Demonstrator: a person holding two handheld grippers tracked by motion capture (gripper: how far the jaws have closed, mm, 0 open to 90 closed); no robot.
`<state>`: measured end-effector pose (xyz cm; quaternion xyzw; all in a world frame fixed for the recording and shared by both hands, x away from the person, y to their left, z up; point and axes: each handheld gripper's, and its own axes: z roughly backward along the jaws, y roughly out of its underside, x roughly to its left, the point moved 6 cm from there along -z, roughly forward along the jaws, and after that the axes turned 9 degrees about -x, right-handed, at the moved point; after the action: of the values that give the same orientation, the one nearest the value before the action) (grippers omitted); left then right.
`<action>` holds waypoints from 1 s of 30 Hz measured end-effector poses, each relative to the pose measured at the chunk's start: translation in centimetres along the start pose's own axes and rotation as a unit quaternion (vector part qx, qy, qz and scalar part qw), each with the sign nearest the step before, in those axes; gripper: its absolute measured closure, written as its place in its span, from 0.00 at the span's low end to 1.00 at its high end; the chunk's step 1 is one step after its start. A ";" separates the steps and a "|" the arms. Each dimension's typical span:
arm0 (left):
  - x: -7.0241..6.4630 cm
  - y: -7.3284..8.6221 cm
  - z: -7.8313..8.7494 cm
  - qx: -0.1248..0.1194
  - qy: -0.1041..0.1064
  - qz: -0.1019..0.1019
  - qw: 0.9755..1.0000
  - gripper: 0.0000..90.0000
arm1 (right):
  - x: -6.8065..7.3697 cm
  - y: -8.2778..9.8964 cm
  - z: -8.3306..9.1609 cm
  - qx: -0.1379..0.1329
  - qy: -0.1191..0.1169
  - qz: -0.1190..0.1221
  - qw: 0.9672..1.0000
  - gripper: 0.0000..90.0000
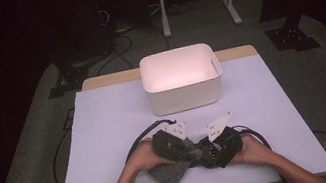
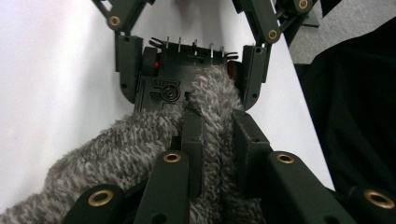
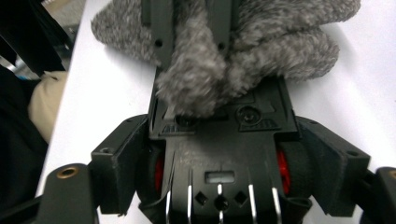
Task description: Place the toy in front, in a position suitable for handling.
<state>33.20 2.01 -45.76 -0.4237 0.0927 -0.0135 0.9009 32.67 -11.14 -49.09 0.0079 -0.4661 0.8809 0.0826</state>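
cloth (image 1: 170,174): soft, fuzzy, light, limp; grip bunched folds | left gripper (image 2: 212,126) pinching cloth fold | right gripper (image 1: 214,149) jaws spread, probably gripping nothing | bin (image 1: 185,98) beyond

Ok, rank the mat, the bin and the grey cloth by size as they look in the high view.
1. mat, largest by far
2. bin
3. cloth, smallest, though the grippers cover part of it

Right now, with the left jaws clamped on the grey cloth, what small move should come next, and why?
Probably close the right gripper: its jaws stand wide apart with a bunched end of the fuzzy grey cloth lying between them, while the left gripper already pinches a fold.
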 end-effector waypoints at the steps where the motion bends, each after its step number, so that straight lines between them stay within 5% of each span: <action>1: -0.2 -0.1 -0.2 0.003 0.002 -0.008 1.000 0.85 | 0.1 -0.1 0.2 -0.006 -0.006 -0.013 1.000 0.23; 13: -0.6 -0.1 -0.4 0.009 0.003 -0.018 1.000 0.86 | -0.6 -0.3 1.0 -0.027 -0.019 -0.048 0.998 0.24; 19: -0.5 -0.2 0.0 0.007 0.001 -0.014 1.000 0.85 | -1.0 0.1 0.9 -0.025 -0.039 -0.085 0.995 0.30; 25: 0.7 -0.7 2.3 -0.022 -0.040 0.008 0.999 0.85 | -0.5 0.0 1.0 -0.021 -0.025 -0.069 0.997 0.31; 30: 1.6 -1.3 3.7 -0.018 -0.069 0.020 0.997 0.83 | 0.5 -0.5 1.3 -0.018 0.000 -0.010 1.000 0.34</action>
<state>35.50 3.81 -42.76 -0.4380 0.0388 0.0361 0.8974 32.15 -11.88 -47.90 0.0104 -0.4821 0.8713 0.0915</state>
